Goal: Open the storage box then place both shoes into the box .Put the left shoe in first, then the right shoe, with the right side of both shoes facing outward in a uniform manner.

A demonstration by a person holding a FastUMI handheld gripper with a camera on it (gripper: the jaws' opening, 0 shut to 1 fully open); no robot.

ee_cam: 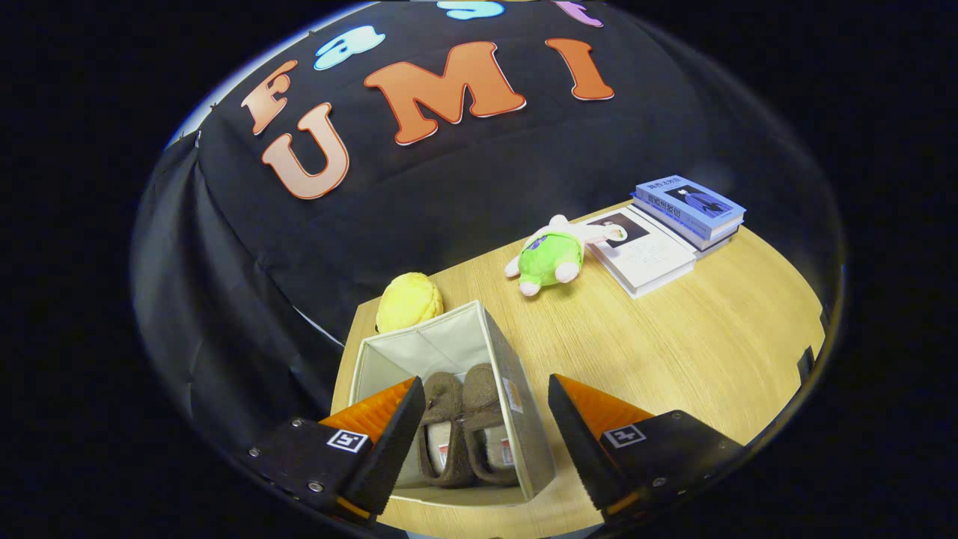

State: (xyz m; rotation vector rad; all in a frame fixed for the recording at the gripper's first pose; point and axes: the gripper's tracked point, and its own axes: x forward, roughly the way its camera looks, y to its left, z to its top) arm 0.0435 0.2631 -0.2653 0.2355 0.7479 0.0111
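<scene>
Wooden table (711,337): open box (516,419), shoes (468,427) toes pointing away; gripper (486,419) jaws wide.

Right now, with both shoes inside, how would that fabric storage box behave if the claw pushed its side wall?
The storage box looks like thin fabric panels, so the wall would probably flex inward rather than resist. With the two brown shoes as its only ballast, it seems light and would likely slide on the smooth wooden table. The claw hangs open above it.
</scene>
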